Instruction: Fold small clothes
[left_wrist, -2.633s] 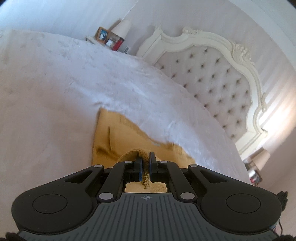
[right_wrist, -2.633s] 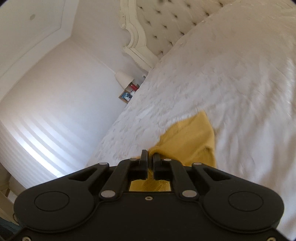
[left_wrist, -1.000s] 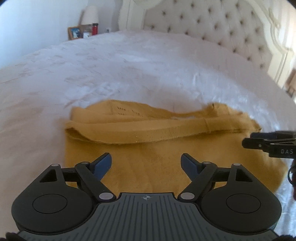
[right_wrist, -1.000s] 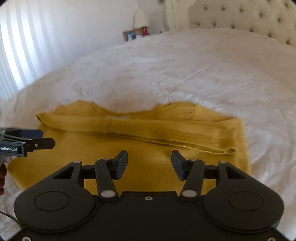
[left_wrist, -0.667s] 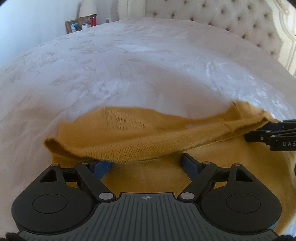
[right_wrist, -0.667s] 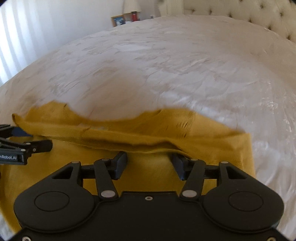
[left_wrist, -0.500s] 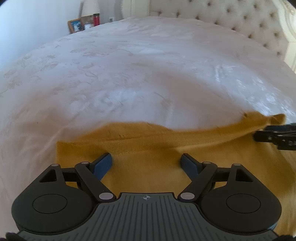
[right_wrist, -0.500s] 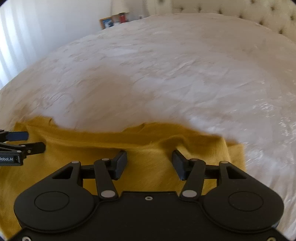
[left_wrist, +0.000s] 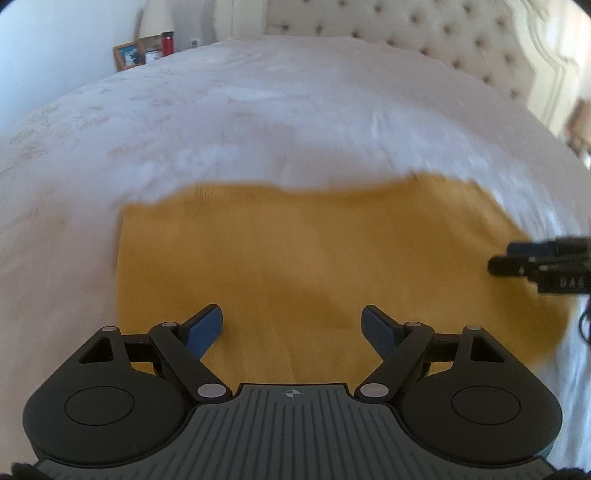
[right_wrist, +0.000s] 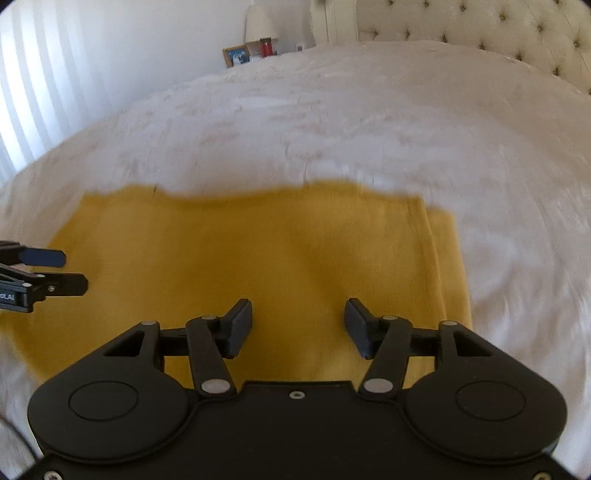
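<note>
Left wrist view: your left hand-held gripper (left_wrist: 291, 326) hangs wide open with nothing in it, low over the near half of the yellow garment (left_wrist: 314, 266). The garment lies flat on the white bed (left_wrist: 258, 122) as 1 broad rectangle. The next fold, as I judge it, wants a corner or an edge, so bring both blue fingertips (left_wrist: 207, 326) down at the garment's left edge and pinch every layer there, not just the top 1. The right hand-held gripper (left_wrist: 496, 258) shows at the frame's right edge, over the cloth's right end. Move both sides together so the fold line stays straight.

Right wrist view: your right hand-held gripper (right_wrist: 298, 325) is also spread wide and empty, over the garment's (right_wrist: 258, 251) near half. A vertical seam or layered edge runs down the cloth's right side, showing at least 2 layers there. Take hold on that side and lift only a little, since soft cloth sags and drags. The left hand-held gripper (right_wrist: 70, 271) enters from the left.

The cloth looks like a fine, soft, matte mustard knit, though motion blur hides the stitch. Its far edge is slightly wavy. The bed (right_wrist: 369, 122) cover is white with a faint raised pattern, and likely grips the knit a little. Behind is a buttoned cream headboard (left_wrist: 424, 33).
</note>
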